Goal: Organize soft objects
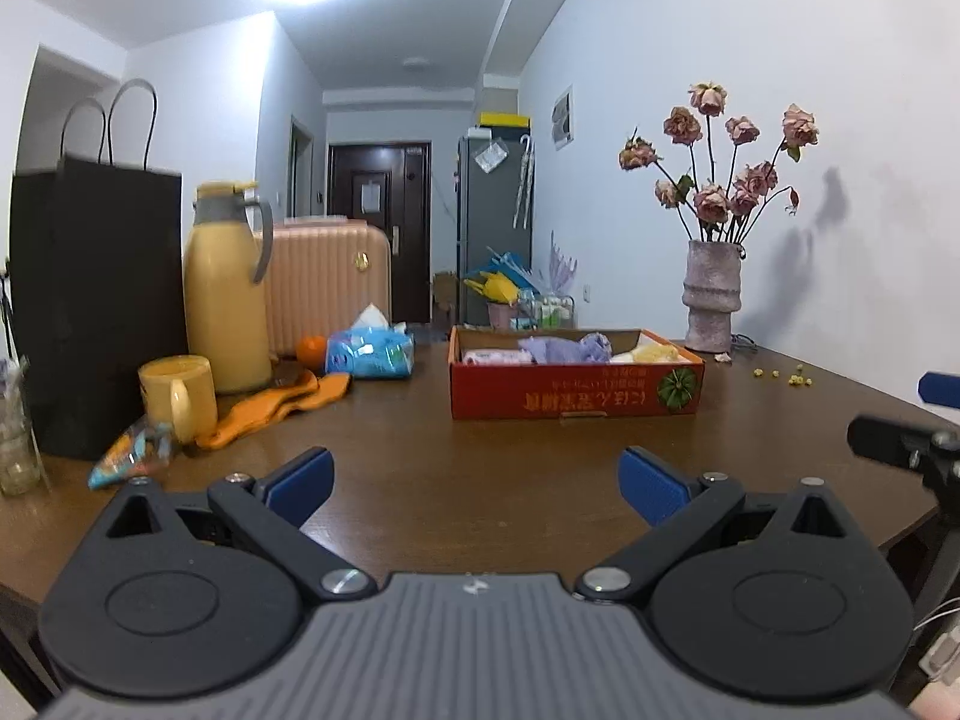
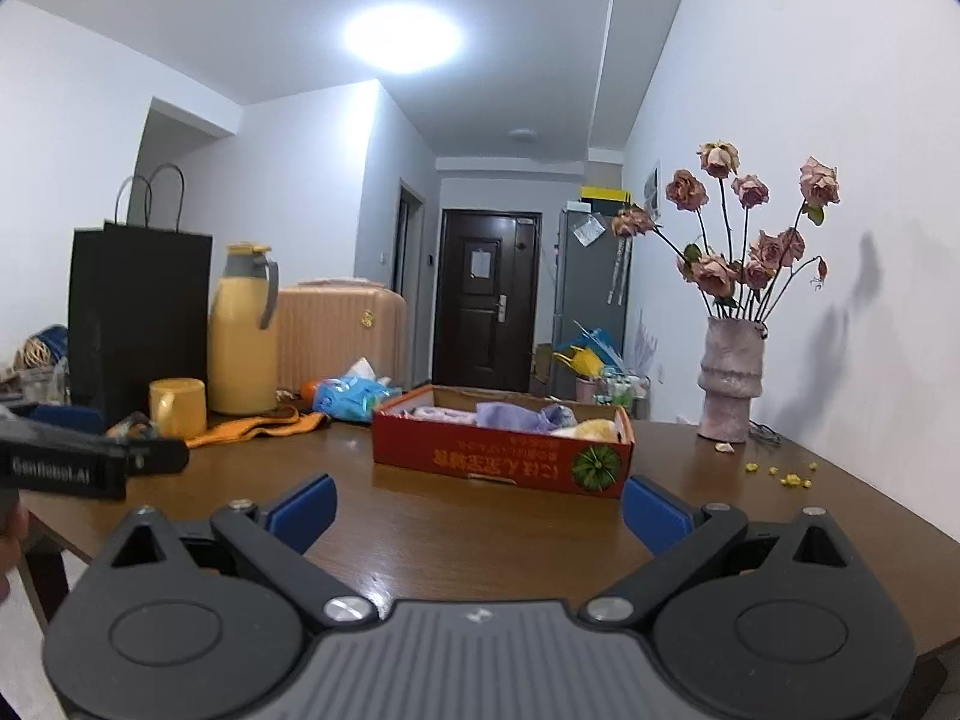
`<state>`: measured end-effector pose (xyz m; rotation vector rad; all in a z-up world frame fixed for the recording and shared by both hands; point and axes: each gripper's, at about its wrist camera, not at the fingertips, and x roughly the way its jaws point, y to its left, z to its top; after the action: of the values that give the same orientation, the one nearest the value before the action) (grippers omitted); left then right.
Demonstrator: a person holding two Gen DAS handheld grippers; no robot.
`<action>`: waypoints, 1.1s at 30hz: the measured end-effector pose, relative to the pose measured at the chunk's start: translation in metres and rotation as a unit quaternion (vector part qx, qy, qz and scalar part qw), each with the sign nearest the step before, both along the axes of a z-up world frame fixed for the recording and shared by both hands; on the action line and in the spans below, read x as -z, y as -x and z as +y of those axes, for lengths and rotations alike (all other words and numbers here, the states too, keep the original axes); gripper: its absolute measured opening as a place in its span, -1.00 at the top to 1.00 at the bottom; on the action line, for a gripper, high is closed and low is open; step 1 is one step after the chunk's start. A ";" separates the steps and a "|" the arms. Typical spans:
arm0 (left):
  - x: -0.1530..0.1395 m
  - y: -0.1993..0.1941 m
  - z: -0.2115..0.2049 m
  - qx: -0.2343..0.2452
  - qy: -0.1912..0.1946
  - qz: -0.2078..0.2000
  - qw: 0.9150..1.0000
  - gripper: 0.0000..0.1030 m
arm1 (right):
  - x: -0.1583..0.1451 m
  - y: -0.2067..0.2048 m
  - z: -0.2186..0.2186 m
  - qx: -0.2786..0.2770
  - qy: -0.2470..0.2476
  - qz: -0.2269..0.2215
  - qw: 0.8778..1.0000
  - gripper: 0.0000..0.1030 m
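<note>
Both grippers, left gripper (image 1: 474, 483) & right gripper (image 2: 477, 510), have fingers spread wide, holding nothing. Red box (image 1: 576, 399) w/ soft items already inside sits ahead of the fingertips, well apart. Orange cloth (image 1: 282, 405) lies off to the left of the left fingers, tucked btwn the yellow mug (image 1: 177, 396) & tissue pack (image 1: 369, 351). Risk, imo: reaching for the cloth could knock the mug or thermos (image 1: 225, 294), since they crowd it.

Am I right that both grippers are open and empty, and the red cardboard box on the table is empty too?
Not quite. The left gripper and right gripper are open and empty, but the red cardboard box is not: the left wrist view shows a purple cloth and other soft items inside.
</note>
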<state>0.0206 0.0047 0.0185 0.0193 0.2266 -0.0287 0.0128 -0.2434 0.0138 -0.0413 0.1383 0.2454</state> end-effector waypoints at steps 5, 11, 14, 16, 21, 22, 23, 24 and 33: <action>-0.007 0.002 0.000 0.002 0.009 -0.011 1.000 -1.00 | -0.003 0.002 -0.004 0.018 -0.032 -0.012 0.999 -0.98; -0.008 0.001 -0.001 0.003 0.010 -0.011 1.000 -1.00 | -0.001 -0.004 -0.005 0.021 -0.031 0.004 0.999 -1.00; -0.008 0.002 -0.001 0.005 0.007 -0.013 1.000 -1.00 | 0.000 -0.005 -0.007 0.017 -0.041 0.014 0.999 -1.00; -0.009 0.002 -0.001 0.005 0.007 -0.013 1.000 -1.00 | 0.001 -0.005 -0.008 0.018 -0.043 0.014 0.999 -1.00; -0.008 0.002 -0.002 0.007 0.006 -0.013 1.000 -1.00 | 0.001 -0.004 -0.009 0.022 -0.045 0.009 0.999 -1.00; -0.008 0.002 -0.002 0.007 0.006 -0.013 1.000 -1.00 | 0.001 -0.004 -0.009 0.021 -0.045 0.010 0.999 -1.00; -0.008 0.002 -0.002 0.007 0.006 -0.013 1.000 -1.00 | 0.001 -0.004 -0.009 0.021 -0.045 0.010 0.999 -1.00; -0.008 0.002 -0.002 0.007 0.005 -0.013 1.000 -1.00 | 0.002 -0.004 -0.009 0.020 -0.044 0.011 0.999 -1.00; -0.007 0.002 -0.002 0.009 0.004 -0.011 1.000 -1.00 | 0.002 -0.005 -0.008 0.019 -0.044 0.011 0.999 -1.00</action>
<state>0.0185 0.0027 0.0256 0.0141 0.2039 -0.0469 0.0175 -0.2517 0.0120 0.0509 0.1506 0.2129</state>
